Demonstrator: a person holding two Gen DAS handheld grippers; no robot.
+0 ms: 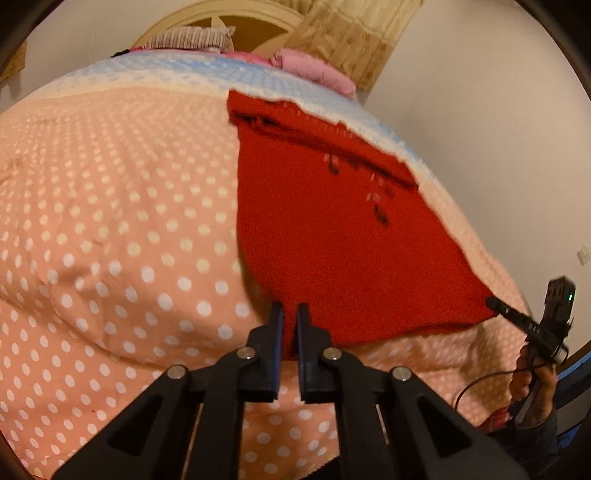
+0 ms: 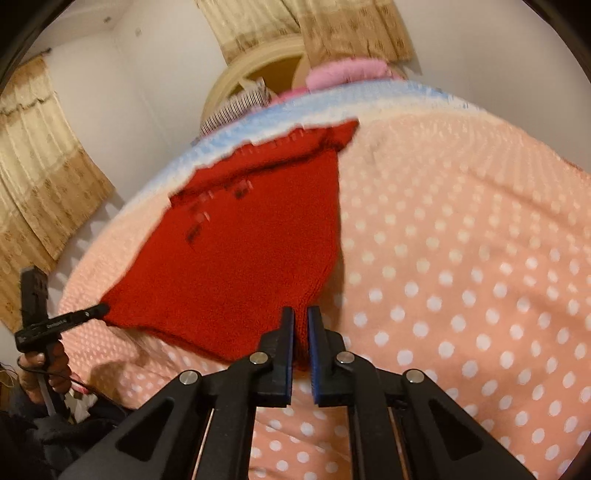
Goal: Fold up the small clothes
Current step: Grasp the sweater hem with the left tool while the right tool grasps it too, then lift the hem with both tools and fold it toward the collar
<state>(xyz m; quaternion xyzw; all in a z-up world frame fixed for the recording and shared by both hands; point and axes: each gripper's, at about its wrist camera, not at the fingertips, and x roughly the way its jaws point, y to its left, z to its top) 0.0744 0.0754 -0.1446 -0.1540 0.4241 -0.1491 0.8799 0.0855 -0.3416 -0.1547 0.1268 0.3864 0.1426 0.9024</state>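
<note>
Red knit garment [image 1: 332, 240] is lying flat on the polka-dot peach bedspread [image 1: 110, 221], both near corners pinched. Left gripper [image 1: 290, 314] is clamping the garment's near left corner, knit showing between its blue pads. Right gripper [image 2: 301, 317] is clamping the near right corner the same way; it is also showing in the left wrist view [image 1: 493, 304], tip on that corner.

Garment's long axis is running away from the grippers toward the headboard [image 1: 221, 18]; its far end, with dark and white markings, is reaching the bedspread's pale blue band.

Wide bare bedspread is lying beside the garment on the left gripper's side; on the other side the bed edge is near. Pink bedding [image 1: 314, 70] is sitting well beyond the garment's far end.
</note>
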